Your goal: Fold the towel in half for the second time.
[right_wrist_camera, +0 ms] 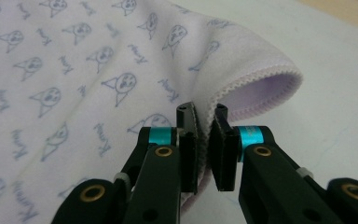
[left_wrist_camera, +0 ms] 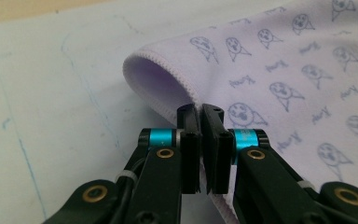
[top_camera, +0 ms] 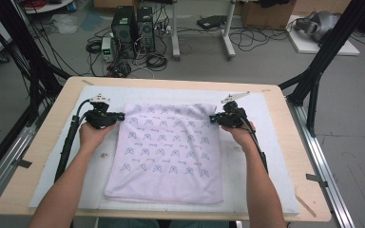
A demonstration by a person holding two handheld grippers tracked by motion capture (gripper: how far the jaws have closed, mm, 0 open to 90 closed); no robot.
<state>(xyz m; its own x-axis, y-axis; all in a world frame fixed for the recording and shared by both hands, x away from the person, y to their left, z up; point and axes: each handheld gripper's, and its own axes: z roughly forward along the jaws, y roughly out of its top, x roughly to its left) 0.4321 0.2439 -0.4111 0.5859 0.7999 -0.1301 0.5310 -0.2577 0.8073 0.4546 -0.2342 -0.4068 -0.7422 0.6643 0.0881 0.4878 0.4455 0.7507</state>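
Observation:
A pale lilac towel printed with small blue faces lies folded flat on the white mat. My left gripper is shut on the towel's far left edge; the hem runs between its black jaws, pinched at my left gripper. My right gripper is shut on the far right edge of the towel. There the stitched hem curls up beside my right gripper. Both corners are lifted a little off the mat.
The mat covers a wooden table. Black frame posts stand at both sides of the table. On the floor beyond are computer towers and loose cables.

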